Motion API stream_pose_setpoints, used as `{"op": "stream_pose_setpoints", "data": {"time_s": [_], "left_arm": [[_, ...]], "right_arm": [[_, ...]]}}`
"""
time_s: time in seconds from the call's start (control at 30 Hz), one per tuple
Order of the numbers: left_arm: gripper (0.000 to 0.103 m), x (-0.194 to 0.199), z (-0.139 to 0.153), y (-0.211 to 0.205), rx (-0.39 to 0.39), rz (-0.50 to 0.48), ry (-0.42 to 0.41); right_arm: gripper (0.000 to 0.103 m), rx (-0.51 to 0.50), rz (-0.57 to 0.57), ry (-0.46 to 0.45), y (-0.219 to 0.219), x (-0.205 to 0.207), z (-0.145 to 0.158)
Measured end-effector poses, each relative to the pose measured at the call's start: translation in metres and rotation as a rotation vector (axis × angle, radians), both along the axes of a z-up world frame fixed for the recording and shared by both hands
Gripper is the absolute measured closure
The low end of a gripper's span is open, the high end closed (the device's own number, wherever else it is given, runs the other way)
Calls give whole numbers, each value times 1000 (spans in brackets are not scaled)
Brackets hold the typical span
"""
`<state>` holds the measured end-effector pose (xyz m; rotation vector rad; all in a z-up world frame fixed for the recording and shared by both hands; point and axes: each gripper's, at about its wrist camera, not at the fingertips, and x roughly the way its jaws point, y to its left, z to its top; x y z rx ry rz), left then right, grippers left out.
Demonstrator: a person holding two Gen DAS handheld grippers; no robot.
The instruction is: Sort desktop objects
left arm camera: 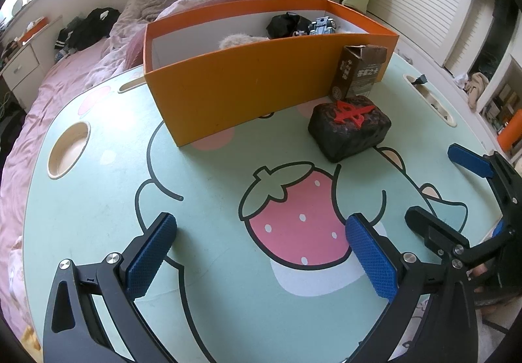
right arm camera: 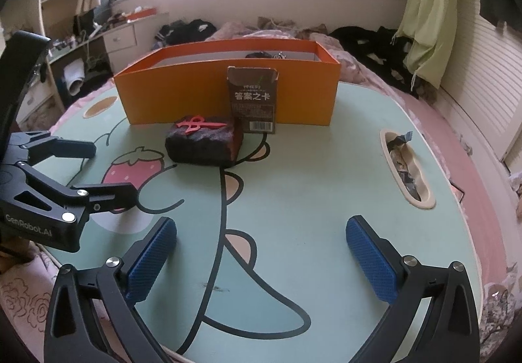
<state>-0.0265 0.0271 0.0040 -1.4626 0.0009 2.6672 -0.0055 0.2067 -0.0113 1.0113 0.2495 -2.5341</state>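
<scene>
Low in the left wrist view, the left tongs [left arm camera: 261, 257] hang spread wide over the mint-green tabletop [left arm camera: 98, 206], with nothing between their blue pads [left arm camera: 151, 253]. Beneath the gap lies the printed pink strawberry [left arm camera: 300, 219]. At the right edge of that frame the right tongs [left arm camera: 456, 186] also appear, spread and empty.

In the right wrist view the right tongs [right arm camera: 261, 260] fill the bottom of the frame, spread apart above bare tabletop, and the left tongs [right arm camera: 107, 167] reach in from the left edge.

An orange box [left arm camera: 248, 95] stands at the upper centre of the tabletop, its top open. Inside, toward its upper right end, sit a black bundle [left arm camera: 284, 24] and a small grey toy car [left arm camera: 323, 26], with something pale and fuzzy [left arm camera: 241, 40] just left of them.

A brown card box [right arm camera: 253, 98] stands upright against the orange box's near wall, its top flap torn open. Just in front of it, touching or nearly so, rests a dark wrapped block [right arm camera: 204, 142] with a red cutout [right arm camera: 195, 123] lying on top.

A slot [right arm camera: 406, 167] near the tabletop's right edge holds crumpled wrappers. A round cup hole [left arm camera: 68, 149] opens at the left of the left wrist view. Behind lies a bed with pink bedding [left arm camera: 75, 79].
</scene>
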Motion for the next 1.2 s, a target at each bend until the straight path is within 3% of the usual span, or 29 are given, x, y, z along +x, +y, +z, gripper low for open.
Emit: {"op": "stream_pose_setpoints", "data": {"time_s": [0.13,0.27,0.43,0.7,0.77,0.83,1.03,1.2], "left_arm": [[4,2,14,9,2,-56,48],[4,-7,30,24,30,-125,85],[4,-42,28,37,89,-122,44],[4,-68,8,56,85,-91,-30],[12,-68,6,60,49,-86,-15],[35,-63,10,58,26,-83,7],[35,-43,18,32,148,-92,27],[35,-18,34,0,175,-37,96]], "right_arm": [[0,-42,-15,9,7,1,1],[8,-111,-44,22,20,3,5],[8,-134,-88,39,28,4,8],[8,-134,-119,84,32,9,13],[8,-131,-118,86,33,9,13],[8,-137,-121,88,34,8,13],[8,-123,-118,89,33,6,15],[8,-103,-113,80,19,-12,33]]}}
